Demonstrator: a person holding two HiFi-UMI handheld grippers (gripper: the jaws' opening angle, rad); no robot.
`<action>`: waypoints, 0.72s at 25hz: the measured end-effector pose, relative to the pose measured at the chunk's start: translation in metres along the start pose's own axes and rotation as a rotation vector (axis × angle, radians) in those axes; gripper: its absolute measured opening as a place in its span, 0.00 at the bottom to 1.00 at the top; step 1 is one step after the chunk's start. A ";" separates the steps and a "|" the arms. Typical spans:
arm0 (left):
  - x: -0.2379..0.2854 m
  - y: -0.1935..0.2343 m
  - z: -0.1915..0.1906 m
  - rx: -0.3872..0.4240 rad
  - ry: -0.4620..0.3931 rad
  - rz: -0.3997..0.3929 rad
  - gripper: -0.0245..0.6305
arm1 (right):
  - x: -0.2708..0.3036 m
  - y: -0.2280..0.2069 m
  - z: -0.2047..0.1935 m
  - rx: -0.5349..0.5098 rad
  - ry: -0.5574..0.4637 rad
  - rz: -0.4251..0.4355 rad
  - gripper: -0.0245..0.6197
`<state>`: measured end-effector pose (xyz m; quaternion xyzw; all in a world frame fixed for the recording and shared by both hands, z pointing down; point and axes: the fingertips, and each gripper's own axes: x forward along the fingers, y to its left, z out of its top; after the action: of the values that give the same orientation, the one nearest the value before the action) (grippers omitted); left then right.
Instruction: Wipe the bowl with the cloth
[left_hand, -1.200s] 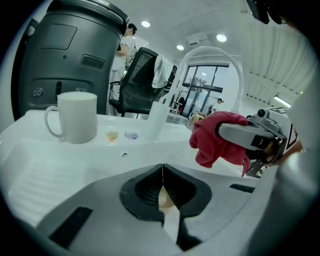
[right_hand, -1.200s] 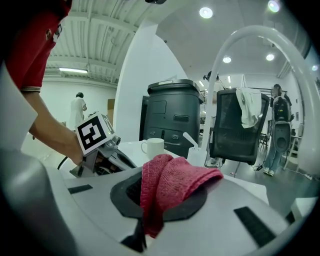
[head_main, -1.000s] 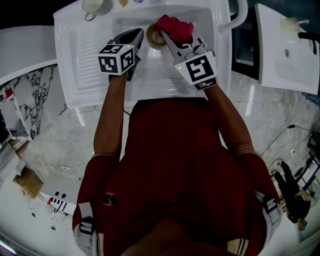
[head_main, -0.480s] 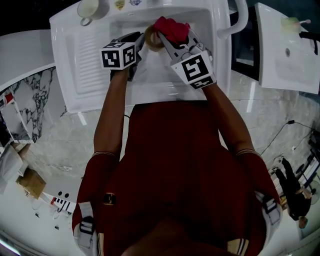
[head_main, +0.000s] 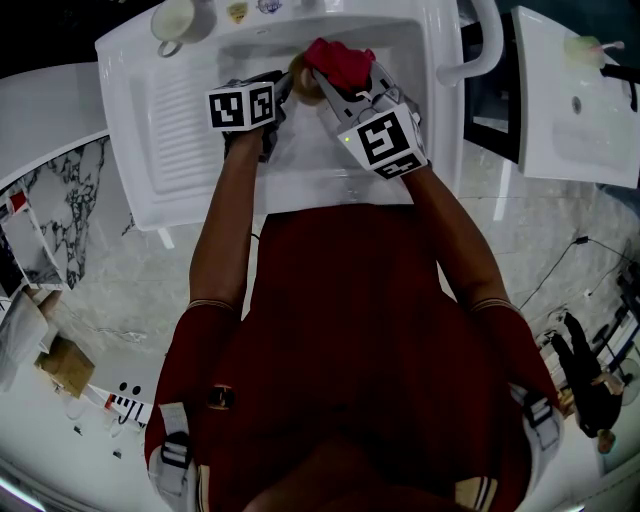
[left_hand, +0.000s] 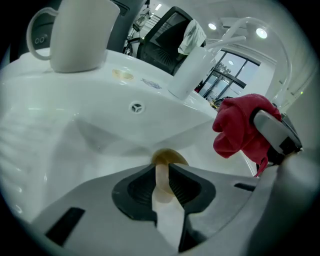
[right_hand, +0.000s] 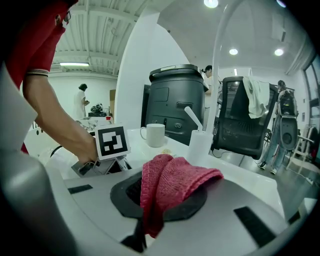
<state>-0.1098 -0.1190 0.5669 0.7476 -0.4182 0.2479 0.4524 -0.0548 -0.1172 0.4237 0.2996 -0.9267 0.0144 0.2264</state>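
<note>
While my right tongs (right_hand: 161, 202) clamp the one red cloth (right_hand: 176, 179) just right of the one tan bowl (left_hand: 169, 158) in the sink (head_main: 180, 120), my left tongs (left_hand: 162, 174), jaws just opening, stand narrowly apart astride its rim. One white mug (left_hand: 80, 35) sits far left.

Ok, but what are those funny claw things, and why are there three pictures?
No robot here: a person in a red shirt holds a gripper in each hand. One picture comes from a camera on the person's head, looking down; the other two come from cameras riding on the grippers. Below is a white sink with a mug on its edge. The right gripper pinches a red cloth. The left gripper has the rim of the bowl between its jaws, which have just been opening.
</note>
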 end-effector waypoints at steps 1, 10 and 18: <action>0.003 0.002 -0.002 -0.006 0.010 0.000 0.16 | 0.002 0.000 -0.002 -0.001 0.004 0.001 0.08; 0.021 0.010 -0.020 -0.075 0.087 0.006 0.17 | 0.005 0.002 -0.015 -0.017 0.039 0.012 0.08; 0.033 0.012 -0.029 -0.134 0.120 -0.005 0.17 | 0.005 0.006 -0.025 -0.011 0.060 0.027 0.08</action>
<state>-0.1026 -0.1097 0.6105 0.7005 -0.4041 0.2628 0.5262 -0.0514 -0.1107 0.4489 0.2851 -0.9236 0.0211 0.2555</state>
